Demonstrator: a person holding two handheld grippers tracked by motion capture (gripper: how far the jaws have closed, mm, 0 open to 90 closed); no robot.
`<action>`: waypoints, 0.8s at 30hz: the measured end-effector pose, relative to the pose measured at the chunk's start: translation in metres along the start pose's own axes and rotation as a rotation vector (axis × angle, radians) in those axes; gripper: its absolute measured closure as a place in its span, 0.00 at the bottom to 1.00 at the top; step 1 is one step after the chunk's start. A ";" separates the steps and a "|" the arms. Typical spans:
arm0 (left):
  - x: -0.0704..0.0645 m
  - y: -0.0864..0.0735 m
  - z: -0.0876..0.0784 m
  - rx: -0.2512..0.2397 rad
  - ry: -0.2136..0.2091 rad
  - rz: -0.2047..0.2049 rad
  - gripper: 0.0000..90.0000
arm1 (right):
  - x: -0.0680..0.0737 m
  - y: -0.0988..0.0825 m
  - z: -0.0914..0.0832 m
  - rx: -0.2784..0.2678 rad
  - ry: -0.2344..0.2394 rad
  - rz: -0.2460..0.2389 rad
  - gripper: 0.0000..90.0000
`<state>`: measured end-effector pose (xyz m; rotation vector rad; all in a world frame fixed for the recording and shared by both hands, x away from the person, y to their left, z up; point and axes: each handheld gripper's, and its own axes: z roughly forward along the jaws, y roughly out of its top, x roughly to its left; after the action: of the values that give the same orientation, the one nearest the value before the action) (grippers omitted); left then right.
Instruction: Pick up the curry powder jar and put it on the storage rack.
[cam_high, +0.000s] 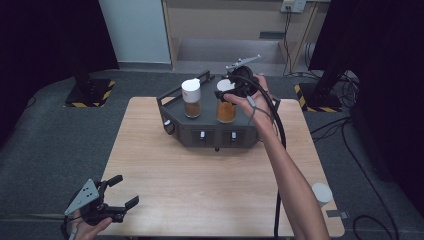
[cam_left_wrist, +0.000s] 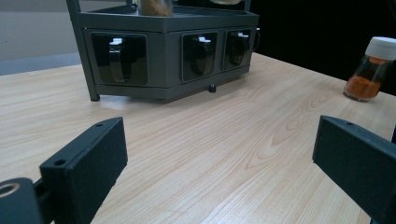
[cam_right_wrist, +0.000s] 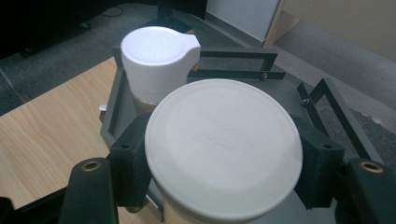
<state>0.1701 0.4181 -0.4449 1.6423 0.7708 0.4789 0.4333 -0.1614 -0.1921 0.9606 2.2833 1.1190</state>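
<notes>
Over the grey rack (cam_high: 210, 131), right gripper (cam_high: 227, 93) clamped on white-lidded jar (cam_high: 226, 111) of orange spice, beside brown-spice jar (cam_high: 191, 98) on rack top. From right gripper view, both pads pressed against lid (cam_right_wrist: 223, 147); from left gripper view, left gripper (cam_left_wrist: 219, 154) open over bare table (cam_left_wrist: 210, 154), third jar (cam_left_wrist: 371, 70) standing near the table edge.

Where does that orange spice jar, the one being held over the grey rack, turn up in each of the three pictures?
High view: the orange spice jar hangs above the grey rack, right of centre, clamped by the right gripper.
Left gripper view: its base peeks in at the top edge, above the rack.
Right gripper view: its white lid sits centre, between the jaws.
Shared landmark: the rack.
</notes>
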 end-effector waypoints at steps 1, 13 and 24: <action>-0.001 0.000 0.001 0.006 -0.001 0.001 0.02 | -0.003 0.000 0.009 0.006 0.002 0.013 0.37; 0.000 0.000 0.001 0.010 -0.003 0.003 0.02 | -0.012 0.005 0.040 0.038 -0.022 0.048 0.37; 0.001 0.001 0.004 0.021 -0.014 0.009 0.02 | -0.011 0.008 0.053 0.060 -0.029 0.042 0.37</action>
<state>0.1737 0.4164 -0.4449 1.6678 0.7609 0.4667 0.4768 -0.1385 -0.2162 1.0456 2.2949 1.0519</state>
